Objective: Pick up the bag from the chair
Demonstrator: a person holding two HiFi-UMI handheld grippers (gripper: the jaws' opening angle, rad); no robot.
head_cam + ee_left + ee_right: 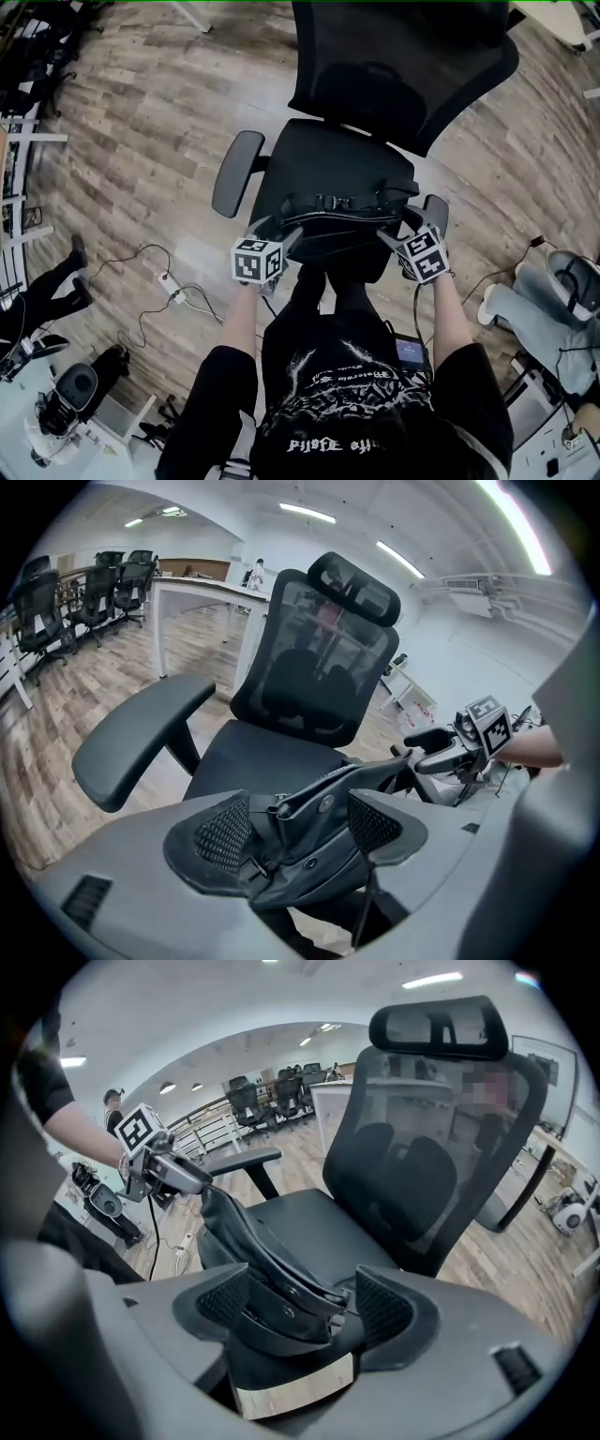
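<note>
Lying along the front edge of the chair seat (328,164), the black bag (339,225) shows its top edge with a strap and buckles, and each end sits inside a gripper. The left gripper (300,829) has its jaws wide apart around the bag's left end; the fabric fills most of the gap between the mesh pads (223,832), with no clamp on it. The right gripper (302,1312) is spread just as wide around the other end, and a gap shows between the bag and its right-hand pad (382,1309). Both grippers point steeply down. Beyond the bag rise the mesh backrest (403,66) and one armrest (236,173). The chair stands on a wood-plank floor (141,112), where a power strip (172,286) and cables lie to the left.
</note>
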